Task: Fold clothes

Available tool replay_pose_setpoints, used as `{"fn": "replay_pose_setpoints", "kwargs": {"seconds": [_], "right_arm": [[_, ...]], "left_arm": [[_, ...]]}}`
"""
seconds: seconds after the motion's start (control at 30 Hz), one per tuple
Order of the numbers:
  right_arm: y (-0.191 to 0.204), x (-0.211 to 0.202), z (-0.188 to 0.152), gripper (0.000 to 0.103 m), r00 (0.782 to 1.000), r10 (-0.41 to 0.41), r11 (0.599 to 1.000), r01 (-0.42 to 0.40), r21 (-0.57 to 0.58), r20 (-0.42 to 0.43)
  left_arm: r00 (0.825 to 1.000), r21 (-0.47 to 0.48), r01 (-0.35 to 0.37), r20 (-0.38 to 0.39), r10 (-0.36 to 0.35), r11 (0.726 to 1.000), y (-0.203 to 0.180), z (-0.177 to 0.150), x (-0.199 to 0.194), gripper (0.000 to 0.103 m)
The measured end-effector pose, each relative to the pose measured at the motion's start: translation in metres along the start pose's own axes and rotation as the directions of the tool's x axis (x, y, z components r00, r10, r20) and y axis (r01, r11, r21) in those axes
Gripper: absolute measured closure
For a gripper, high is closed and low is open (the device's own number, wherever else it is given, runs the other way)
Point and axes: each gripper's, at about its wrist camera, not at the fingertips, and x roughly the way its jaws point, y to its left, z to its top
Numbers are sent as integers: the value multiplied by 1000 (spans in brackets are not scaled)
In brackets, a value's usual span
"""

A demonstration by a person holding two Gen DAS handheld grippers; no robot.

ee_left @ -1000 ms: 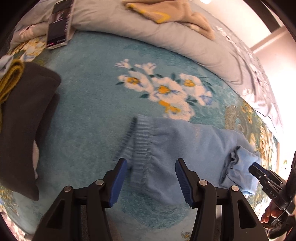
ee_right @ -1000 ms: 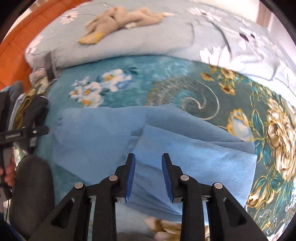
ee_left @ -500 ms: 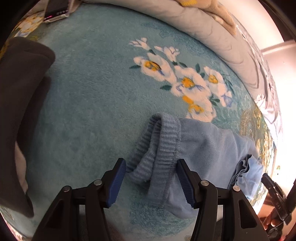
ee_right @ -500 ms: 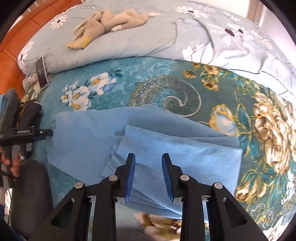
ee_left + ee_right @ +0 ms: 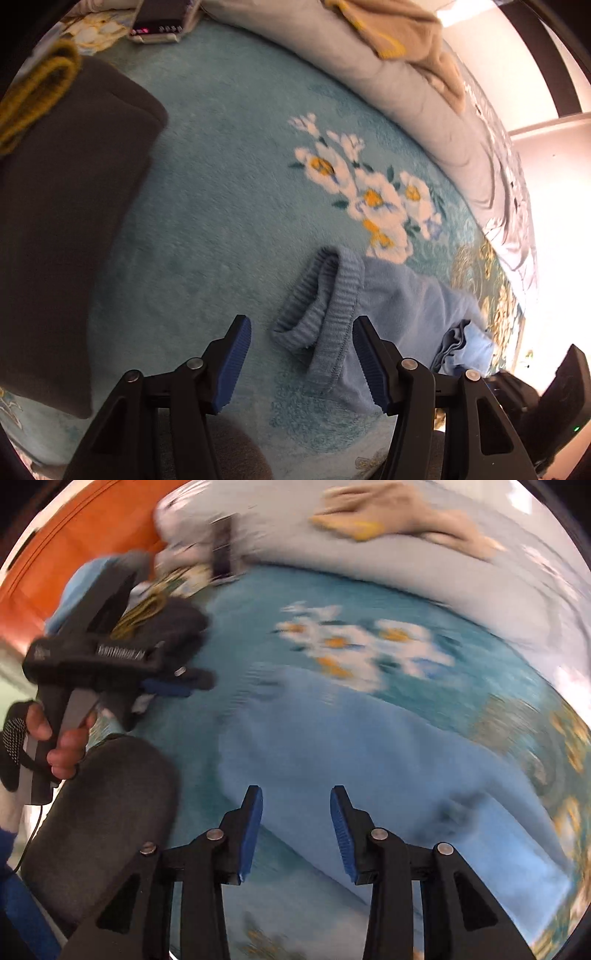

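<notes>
- The light blue fleece garment with a ribbed cuff (image 5: 373, 310) lies on the teal floral plush blanket (image 5: 229, 206) covering the bed, just on the near side of the white-and-yellow flower print (image 5: 369, 195).
- A second ago the ribbed cuff lay flat; now it stands up in an open loop, bunched toward the left hand-held gripper (image 5: 301, 363), whose blue pads are spread wide with the cuff between them but not pinched.
- My guess is the cuff end is being gathered for a fold toward the part already doubled over, away from the flowers.
- The right hand-held gripper (image 5: 297, 830) has swung toward the flower print, and its view has gone blurry with the motion; its jaws are parted over blue fleece and grip nothing.
- Only the left view shows the raised cuff loop and the crumpled layered edge (image 5: 458, 343).
- Only the right view shows a hand (image 5: 55, 738) on the left tool's handle, and the garment's broad flat body (image 5: 369, 760).
- The dark grey folded clothes (image 5: 62, 229) sit well apart from the flowers.
</notes>
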Motion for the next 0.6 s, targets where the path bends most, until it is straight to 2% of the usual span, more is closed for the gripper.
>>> {"fn": "replay_pose_setpoints", "kwargs": {"seconds": [0.1, 0.2, 0.37, 0.4, 0.5, 0.6], "right_arm": [[39, 37, 20, 64, 998, 29, 997, -33, -73, -56], [62, 66, 27, 64, 994, 26, 994, -37, -104, -109], [69, 90, 29, 64, 988, -59, 994, 45, -97, -140], [67, 90, 30, 66, 989, -62, 996, 52, -78, -138], [61, 90, 32, 84, 987, -86, 996, 81, -45, -136], [54, 84, 35, 91, 992, -29, 999, 31, 8, -123]], "left_arm": [[999, 5, 15, 43, -15, 1000, 10, 5, -20, 41], [998, 1, 36, 60, -36, 999, 19, 11, -28, 41], [995, -6, 61, 73, -60, 998, 35, 15, -36, 40], [995, -11, 67, 74, -66, 998, 38, 15, -36, 40], [994, -33, 87, 72, -85, 996, 47, 14, -35, 40], [993, -44, 103, 69, -99, 994, 53, 14, -34, 40]]}}
